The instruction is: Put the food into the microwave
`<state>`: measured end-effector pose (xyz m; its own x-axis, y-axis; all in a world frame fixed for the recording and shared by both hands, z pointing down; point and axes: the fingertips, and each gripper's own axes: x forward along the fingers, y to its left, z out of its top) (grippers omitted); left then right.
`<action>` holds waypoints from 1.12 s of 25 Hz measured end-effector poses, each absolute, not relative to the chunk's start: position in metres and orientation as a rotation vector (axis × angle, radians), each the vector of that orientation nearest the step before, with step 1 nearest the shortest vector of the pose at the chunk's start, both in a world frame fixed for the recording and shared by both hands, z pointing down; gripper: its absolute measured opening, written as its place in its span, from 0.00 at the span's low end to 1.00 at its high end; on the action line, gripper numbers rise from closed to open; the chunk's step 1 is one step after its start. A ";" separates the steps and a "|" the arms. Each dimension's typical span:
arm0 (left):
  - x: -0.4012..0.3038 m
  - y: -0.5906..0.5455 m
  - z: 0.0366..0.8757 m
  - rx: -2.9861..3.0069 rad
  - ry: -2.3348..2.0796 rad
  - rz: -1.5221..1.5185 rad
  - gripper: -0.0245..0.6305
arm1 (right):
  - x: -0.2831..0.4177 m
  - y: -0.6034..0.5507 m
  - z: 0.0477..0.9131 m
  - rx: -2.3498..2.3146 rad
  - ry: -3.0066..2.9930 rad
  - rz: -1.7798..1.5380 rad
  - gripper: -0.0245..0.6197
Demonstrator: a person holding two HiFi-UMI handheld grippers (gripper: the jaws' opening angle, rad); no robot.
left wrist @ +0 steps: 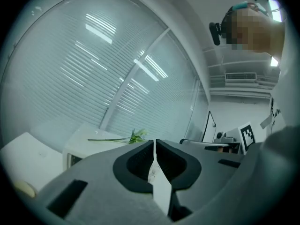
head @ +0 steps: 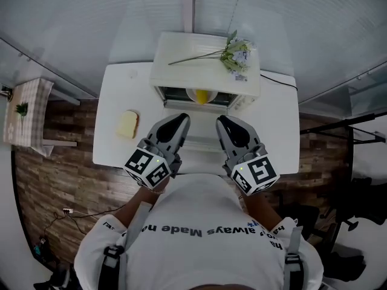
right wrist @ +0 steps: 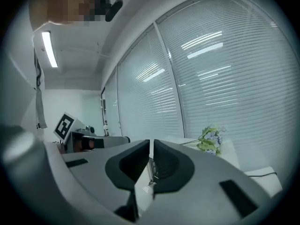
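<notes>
A white microwave stands at the back of the white table. Through its front I see a white bowl with something yellow inside. A pale yellow slice of food lies on the table to the left of the microwave. My left gripper and right gripper are held side by side in front of the microwave, pointing at it, both shut with nothing between the jaws. In the left gripper view the left gripper tilts upward, and so does the right gripper in its own view.
A flower sprig lies on the microwave top, also seen as the flowers and the flowers. A black cable runs along the table's right back. A small checked table stands at the left. Window blinds are behind.
</notes>
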<state>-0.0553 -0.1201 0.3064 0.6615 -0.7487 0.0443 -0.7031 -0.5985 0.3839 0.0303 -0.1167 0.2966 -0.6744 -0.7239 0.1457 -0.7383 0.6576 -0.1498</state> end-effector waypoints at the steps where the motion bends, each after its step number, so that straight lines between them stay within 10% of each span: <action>1: -0.055 -0.119 0.303 2.523 -1.151 -0.162 0.07 | 0.029 -0.115 0.292 1.228 -2.797 0.291 0.08; 28: -0.050 -0.110 0.273 2.585 -1.173 -0.148 0.07 | 0.042 -0.100 0.255 1.276 -2.809 0.220 0.08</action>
